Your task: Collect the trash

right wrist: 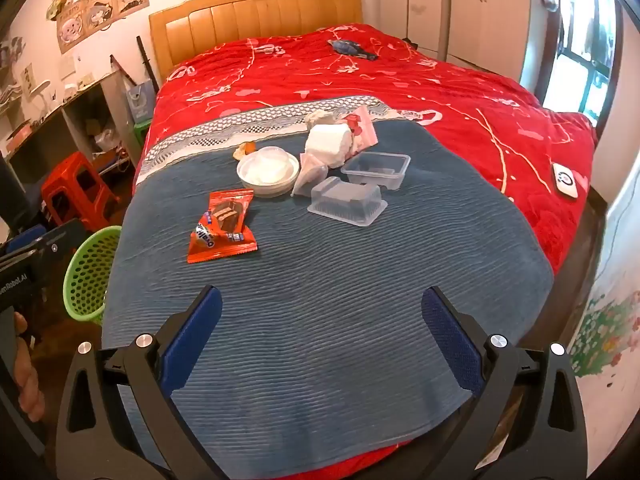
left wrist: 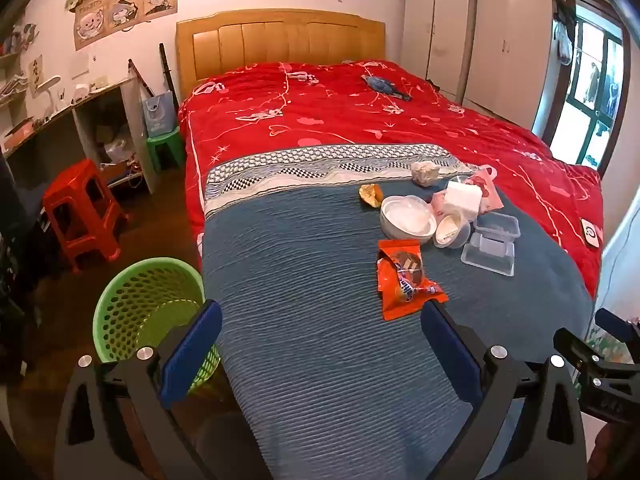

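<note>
Trash clustered mid-bed on blue blanket (right wrist: 320, 280): orange snack wrapper (right wrist: 222, 225) nearest, lying flat, long axis toward headboard; white bowl (right wrist: 268, 174) and clear containers (right wrist: 348, 200) beyond. Green basket (left wrist: 148, 308) off bed's left edge. Left gripper (left wrist: 320, 344) and right gripper (right wrist: 320, 332) both spread wide, grasping nothing, over bare blanket near foot edge

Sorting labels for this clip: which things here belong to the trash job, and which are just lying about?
Job:
orange wrapper
white bowl
two clear tubs
peel scrap
paper wad
pink bag
green basket on the floor
left gripper and right gripper, both open

Lying about:
blue toy
red stool
phone
</note>
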`<state>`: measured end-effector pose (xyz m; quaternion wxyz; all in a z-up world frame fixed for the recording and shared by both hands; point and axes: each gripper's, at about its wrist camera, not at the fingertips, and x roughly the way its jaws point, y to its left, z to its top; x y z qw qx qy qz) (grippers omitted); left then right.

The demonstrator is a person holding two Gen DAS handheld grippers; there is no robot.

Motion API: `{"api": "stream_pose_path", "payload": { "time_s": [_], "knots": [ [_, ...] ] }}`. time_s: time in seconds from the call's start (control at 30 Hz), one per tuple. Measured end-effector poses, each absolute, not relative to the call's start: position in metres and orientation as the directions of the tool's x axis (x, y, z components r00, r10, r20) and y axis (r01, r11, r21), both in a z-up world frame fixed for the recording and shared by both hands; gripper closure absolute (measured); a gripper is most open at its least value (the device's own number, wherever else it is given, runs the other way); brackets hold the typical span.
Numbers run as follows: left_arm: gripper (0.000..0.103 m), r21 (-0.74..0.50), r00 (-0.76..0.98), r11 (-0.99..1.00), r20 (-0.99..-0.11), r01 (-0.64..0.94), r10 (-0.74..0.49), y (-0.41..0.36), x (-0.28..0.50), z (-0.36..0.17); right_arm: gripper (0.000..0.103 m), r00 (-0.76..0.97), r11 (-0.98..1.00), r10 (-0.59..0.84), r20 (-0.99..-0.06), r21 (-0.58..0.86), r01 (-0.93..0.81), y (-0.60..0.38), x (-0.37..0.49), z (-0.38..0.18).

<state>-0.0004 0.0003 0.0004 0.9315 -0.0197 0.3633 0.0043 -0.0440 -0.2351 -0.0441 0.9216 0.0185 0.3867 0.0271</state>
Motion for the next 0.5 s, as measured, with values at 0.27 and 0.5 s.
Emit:
{"api": "stream_pose_path", "payload": {
  "time_s": [0.27, 0.5],
  "knots": [
    [0.007, -0.044, 0.741, 0.999, -0.671, -0.022, -0.013, 0.0032, 0.0003, 0.0034, 0.005, 0.698, 0.998, 0.067, -0.713, 0.057, -0.037, -0.2339, -0.0432, -0.0444],
    [0.007, -0.049, 0.741, 0.998, -0.672, -0.042, -0.002, 0.0013, 0.0008, 0.0059, 0.005, 0.695, 0.998, 0.068, -0.716, 0.056, -0.040, -0.2350, -0.0440, -0.0425]
  ]
}}
